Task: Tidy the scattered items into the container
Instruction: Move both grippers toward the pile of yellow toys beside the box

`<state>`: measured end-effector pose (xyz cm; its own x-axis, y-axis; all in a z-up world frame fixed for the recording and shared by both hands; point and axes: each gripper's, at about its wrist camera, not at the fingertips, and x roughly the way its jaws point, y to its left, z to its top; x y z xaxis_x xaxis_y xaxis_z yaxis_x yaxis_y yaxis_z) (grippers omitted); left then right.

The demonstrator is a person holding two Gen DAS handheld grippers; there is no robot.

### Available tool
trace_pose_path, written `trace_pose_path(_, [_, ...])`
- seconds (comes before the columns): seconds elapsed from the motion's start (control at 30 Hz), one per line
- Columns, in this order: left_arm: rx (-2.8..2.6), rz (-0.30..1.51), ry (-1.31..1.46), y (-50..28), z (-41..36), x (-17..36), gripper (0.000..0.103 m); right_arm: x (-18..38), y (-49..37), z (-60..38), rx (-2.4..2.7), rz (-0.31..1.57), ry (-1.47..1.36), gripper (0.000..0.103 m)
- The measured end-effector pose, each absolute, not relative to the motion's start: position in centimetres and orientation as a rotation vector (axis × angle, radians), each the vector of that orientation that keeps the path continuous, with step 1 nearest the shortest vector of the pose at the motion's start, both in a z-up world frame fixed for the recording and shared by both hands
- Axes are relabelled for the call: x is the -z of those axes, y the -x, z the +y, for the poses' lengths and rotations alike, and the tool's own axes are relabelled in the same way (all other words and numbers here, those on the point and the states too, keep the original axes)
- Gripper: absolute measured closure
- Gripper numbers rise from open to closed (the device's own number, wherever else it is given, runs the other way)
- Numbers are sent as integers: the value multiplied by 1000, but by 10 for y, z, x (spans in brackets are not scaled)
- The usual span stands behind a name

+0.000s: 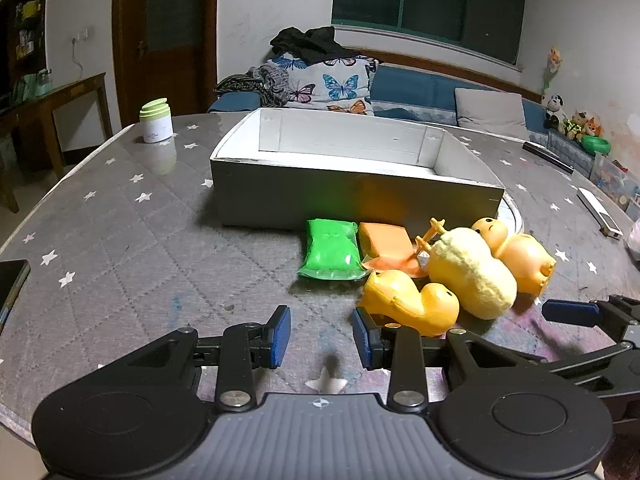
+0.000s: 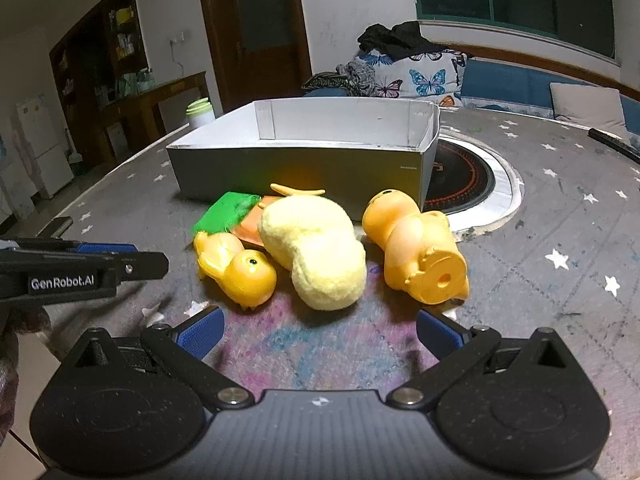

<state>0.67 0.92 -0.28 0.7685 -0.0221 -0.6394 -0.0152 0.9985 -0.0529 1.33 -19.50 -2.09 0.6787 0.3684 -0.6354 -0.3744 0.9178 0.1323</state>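
A grey open box (image 1: 352, 196) (image 2: 296, 168) stands on the table. In front of it lie a green packet (image 1: 330, 254) (image 2: 224, 212), an orange packet (image 1: 386, 244) (image 2: 252, 222), a small yellow duck (image 1: 416, 302) (image 2: 236, 266), a pale plush toy (image 1: 472, 272) (image 2: 316, 248) and a larger orange duck (image 1: 516, 254) (image 2: 416, 248). My left gripper (image 1: 322, 334) is open and empty, just short of the small duck. My right gripper (image 2: 318, 332) is wide open and empty, just in front of the plush toy.
A white jar with a green lid (image 1: 156, 120) stands at the far left of the table. A round black hob (image 2: 460, 178) is set into the table right of the box. A dark phone (image 1: 10, 286) lies at the left edge. A white remote (image 1: 600, 212) lies at the right.
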Motion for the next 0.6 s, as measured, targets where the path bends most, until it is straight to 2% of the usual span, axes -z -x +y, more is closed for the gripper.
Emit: trace_pose_path(0.6, [32,713,67,-13,7,3,67,30,-21,-197,-408,735,9,0])
